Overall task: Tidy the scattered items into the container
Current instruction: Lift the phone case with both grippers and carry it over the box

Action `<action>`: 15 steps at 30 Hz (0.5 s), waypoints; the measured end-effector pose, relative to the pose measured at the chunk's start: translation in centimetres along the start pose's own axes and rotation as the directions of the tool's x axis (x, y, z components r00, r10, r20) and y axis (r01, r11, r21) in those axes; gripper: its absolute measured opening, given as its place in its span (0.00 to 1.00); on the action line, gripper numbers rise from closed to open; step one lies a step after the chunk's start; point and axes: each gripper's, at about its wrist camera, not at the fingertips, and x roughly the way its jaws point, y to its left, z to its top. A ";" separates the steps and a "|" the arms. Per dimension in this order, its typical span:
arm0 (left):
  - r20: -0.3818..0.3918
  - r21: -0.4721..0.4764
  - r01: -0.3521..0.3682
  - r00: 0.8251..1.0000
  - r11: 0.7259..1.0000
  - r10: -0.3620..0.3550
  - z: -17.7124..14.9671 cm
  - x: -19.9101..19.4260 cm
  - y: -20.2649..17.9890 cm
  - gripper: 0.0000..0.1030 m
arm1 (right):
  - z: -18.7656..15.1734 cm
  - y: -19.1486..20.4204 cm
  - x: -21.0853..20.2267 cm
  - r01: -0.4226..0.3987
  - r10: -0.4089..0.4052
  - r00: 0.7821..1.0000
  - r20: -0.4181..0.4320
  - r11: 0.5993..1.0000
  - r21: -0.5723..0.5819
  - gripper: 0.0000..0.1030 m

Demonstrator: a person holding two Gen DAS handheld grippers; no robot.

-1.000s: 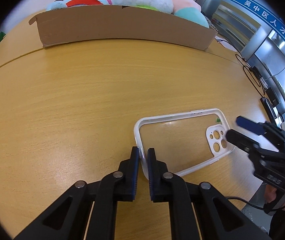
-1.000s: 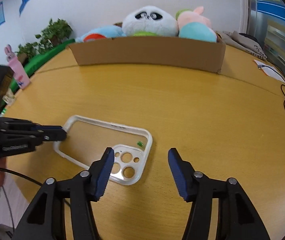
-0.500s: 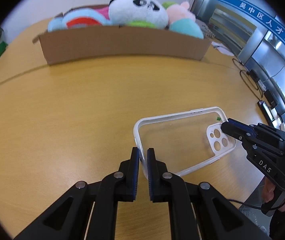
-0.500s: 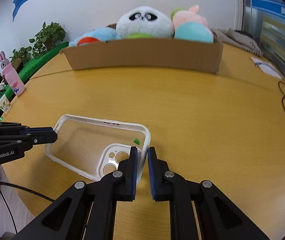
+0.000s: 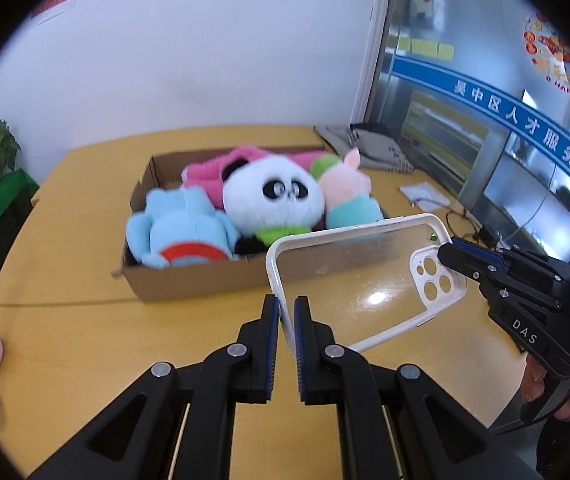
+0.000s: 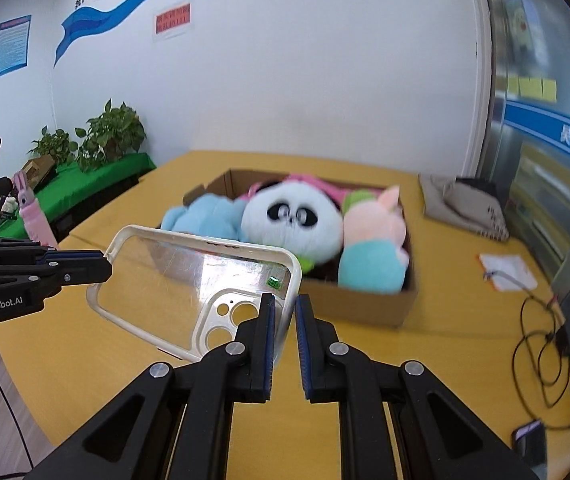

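the left gripper [image 5: 286,316] pinches one short end of the clear phone case [image 5: 349,276], and the right gripper [image 6: 283,316] pinches the other end by the camera holes — both are squeezed tight on its white rim. the case hangs in the air above the yellow table [image 5: 65,240], in front of the cardboard box [image 5: 205,280]. inside the box sit a blue plush [image 5: 181,232], a panda plush [image 5: 273,196] and a pink pig plush [image 5: 345,188]. past the box, green plants [image 6: 97,140] stand by the wall.
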 end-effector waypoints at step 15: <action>0.106 0.040 -0.044 0.994 0.998 0.040 13.0 2.0 2.5 0.07 | 14.4 -2.1 4.0 0.009 -0.002 0.996 0.094 0.997 -0.071 0.10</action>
